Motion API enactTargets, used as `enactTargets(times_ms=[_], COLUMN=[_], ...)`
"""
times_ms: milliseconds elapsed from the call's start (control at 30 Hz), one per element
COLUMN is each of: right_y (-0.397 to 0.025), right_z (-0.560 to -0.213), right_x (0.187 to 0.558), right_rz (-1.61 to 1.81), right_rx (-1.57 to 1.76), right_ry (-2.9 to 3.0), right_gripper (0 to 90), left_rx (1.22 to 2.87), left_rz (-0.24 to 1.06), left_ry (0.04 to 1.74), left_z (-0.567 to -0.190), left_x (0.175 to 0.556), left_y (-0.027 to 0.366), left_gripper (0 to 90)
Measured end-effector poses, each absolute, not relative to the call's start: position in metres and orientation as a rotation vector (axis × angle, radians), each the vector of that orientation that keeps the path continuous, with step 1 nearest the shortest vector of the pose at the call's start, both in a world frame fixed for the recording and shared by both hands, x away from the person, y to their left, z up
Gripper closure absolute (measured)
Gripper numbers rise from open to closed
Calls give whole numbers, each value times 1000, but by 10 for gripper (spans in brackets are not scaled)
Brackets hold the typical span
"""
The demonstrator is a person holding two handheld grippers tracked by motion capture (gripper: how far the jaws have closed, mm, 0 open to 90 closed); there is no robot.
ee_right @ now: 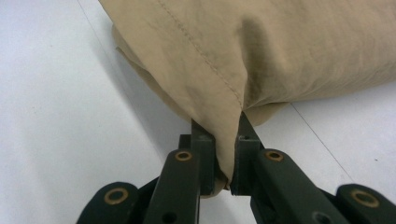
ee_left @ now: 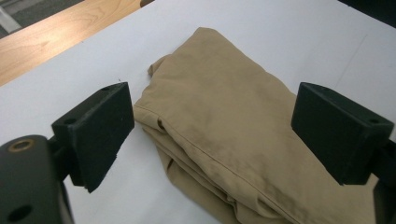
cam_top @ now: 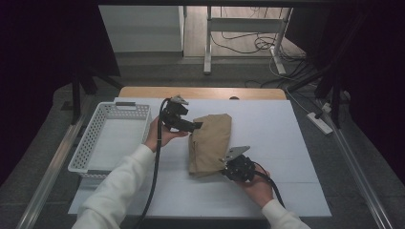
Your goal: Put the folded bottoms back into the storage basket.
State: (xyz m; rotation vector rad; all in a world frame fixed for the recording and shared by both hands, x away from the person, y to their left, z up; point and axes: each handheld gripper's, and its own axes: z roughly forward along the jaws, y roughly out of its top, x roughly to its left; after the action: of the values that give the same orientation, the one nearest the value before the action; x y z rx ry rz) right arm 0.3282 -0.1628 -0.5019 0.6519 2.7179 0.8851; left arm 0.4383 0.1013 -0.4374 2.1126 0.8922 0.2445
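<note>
Tan folded cloth (ee_right: 280,51): right gripper (ee_right: 225,140) fingers pinch it, left gripper (ee_left: 210,135) fingers gape wide.

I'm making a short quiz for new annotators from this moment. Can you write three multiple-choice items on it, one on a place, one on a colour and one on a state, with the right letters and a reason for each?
1. Where does the white basket stand, in the high view?
A. left of the folded cloth
B. right of the folded cloth
C. on top of the folded cloth

2. What colour is the folded cloth?
A. dark blue
B. tan
C. red

3. How does the right gripper stand?
A. wide open above the table
B. shut on nothing
C. shut on a corner of the cloth

Answers:
1 A: the basket sits at the left edge of the white table, the cloth near the middle.
2 B: the fabric looks tan in all three views.
3 C: the jaws pinch a fold of the cloth between them, while the left gripper is open around the other end.
</note>
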Motion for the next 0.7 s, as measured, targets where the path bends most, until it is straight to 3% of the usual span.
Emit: enactTargets(times_ms=[700], right_y=[-163], right_z=[-503], right_x=[329], right_rz=[886], right_rx=[652], right_ry=[2723], right_gripper=[826], left_rx=[2168], left_rz=[215], left_ry=[970], left_z=[-465], left_x=[473], left_y=[89], left_gripper=[132])
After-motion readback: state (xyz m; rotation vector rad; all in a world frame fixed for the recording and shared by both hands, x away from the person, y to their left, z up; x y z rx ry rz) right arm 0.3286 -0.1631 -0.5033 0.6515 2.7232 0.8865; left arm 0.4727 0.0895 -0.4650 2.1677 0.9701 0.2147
